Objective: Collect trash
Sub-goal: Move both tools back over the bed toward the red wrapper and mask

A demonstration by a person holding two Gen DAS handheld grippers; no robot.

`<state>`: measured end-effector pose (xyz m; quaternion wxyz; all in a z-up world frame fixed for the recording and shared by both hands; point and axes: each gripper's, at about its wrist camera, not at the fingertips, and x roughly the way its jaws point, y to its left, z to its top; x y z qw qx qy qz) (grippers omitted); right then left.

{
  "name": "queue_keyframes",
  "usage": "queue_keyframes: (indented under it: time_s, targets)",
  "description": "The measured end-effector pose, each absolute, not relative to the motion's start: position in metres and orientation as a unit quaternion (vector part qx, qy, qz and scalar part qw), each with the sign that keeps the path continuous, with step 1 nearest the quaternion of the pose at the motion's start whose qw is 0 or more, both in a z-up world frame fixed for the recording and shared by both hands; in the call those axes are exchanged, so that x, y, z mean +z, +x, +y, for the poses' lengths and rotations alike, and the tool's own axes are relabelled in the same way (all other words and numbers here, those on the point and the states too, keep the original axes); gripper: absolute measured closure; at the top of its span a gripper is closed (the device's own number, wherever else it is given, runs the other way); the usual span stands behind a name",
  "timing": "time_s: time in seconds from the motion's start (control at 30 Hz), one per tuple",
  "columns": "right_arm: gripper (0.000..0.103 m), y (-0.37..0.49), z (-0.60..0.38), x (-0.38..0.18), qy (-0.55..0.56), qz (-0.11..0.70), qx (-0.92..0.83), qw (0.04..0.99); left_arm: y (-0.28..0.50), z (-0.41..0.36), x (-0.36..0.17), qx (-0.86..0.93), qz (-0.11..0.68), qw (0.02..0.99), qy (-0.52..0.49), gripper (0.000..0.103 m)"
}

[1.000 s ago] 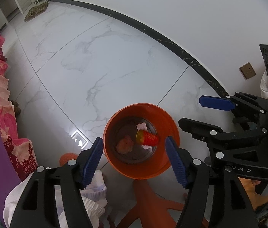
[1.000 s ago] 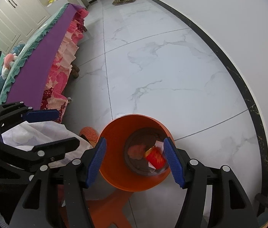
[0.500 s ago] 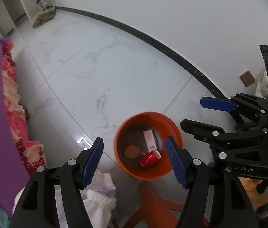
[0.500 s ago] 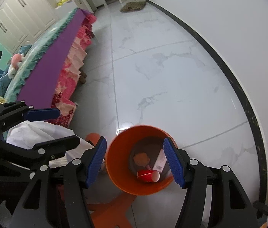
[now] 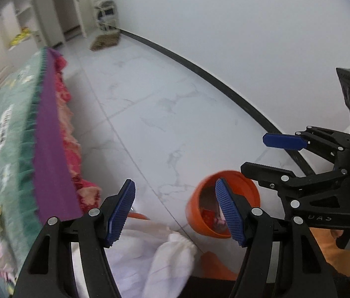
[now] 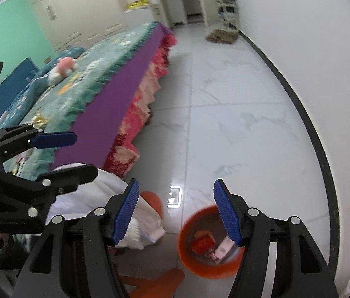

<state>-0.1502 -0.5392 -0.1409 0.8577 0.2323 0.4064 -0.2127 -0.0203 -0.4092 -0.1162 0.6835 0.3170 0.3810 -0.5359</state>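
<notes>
An orange bin (image 5: 199, 213) (image 6: 187, 253) stands on the white marble floor, low in both wrist views. Inside it lie a red cup (image 6: 201, 244) (image 5: 206, 217), a small white carton (image 6: 223, 248) and an orange scrap. My left gripper (image 5: 175, 211) hangs open high above the floor, nothing between its blue pads, the bin behind its right finger. My right gripper (image 6: 176, 209) is open and empty too, above and left of the bin. Each gripper shows in the other's view, the right gripper (image 5: 272, 154) at the right and the left gripper (image 6: 80, 154) at the left.
A bed (image 6: 95, 84) with a teal cover, purple edge and pink skirt runs along the left. A person's white trouser leg (image 5: 155, 258) and orange slipper (image 6: 153, 198) are below. An orange stool leg (image 6: 150, 283) lies near the bin. A mat (image 6: 221, 36) lies by the far wall.
Both grippers have risen and tilted up, so the bin has slid down and shrunk in view while the bed and far room have come in. Neither gripper's opening has changed.
</notes>
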Motion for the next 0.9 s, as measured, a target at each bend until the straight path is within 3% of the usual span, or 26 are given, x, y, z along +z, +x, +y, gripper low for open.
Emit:
queue_keyframes:
  time_s: [0.37, 0.9]
  targets:
    - [0.040, -0.060, -0.470, -0.084, 0.157, 0.387, -0.120, 0.901, 0.042, -0.316, -0.072, -0.459, 0.366, 0.771, 0.248, 0.035]
    - [0.038, 0.089, -0.313, -0.057, 0.067, 0.388, 0.067, 0.917, 0.118, -0.151, -0.049, -0.302, 0.395, 0.854, 0.152, 0.035]
